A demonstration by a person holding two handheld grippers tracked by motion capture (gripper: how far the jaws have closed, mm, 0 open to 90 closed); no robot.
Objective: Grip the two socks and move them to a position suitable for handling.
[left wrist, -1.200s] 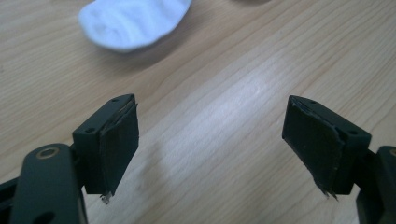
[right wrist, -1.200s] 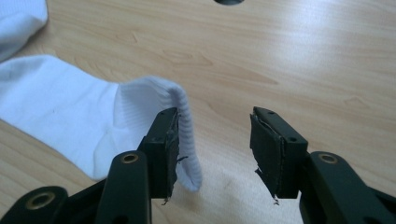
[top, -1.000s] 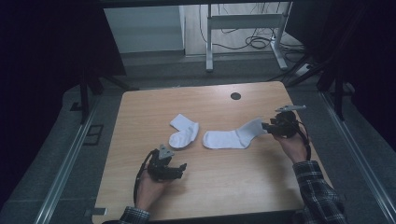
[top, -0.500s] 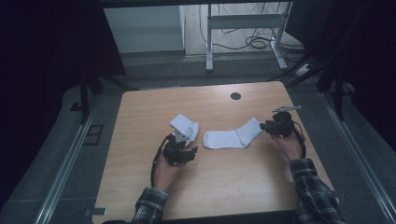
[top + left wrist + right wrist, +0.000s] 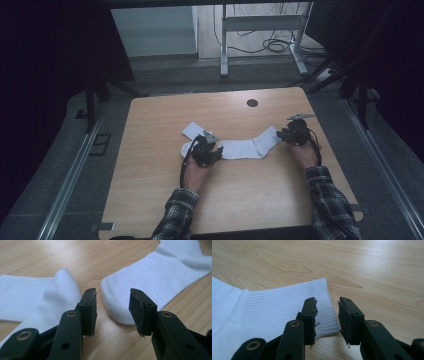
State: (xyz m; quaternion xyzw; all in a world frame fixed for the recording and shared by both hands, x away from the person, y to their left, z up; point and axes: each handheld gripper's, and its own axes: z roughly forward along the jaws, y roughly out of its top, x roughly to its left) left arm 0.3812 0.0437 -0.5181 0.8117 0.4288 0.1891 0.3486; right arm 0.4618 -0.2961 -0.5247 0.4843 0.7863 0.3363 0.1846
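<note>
Two flat white cotton socks (image 5: 250, 147) (image 5: 192, 132) occupy mid-surface; bare light wooden surface (image 5: 155, 165) lies all around them.

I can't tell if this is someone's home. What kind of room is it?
Probably a lab or workshop, not a home: a bare wooden table with two white socks stands inside dark curtains, with metal floor rails and loose cables behind.

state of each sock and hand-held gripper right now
right sock: flat on the table, toe between the left jaws, ribbed cuff between the right jaws
left sock: bent, lying on the table
left hand-held gripper: jaws just closing, pads not yet on the toe
right hand-held gripper: apart around the cuff corner, no grip visible
</note>
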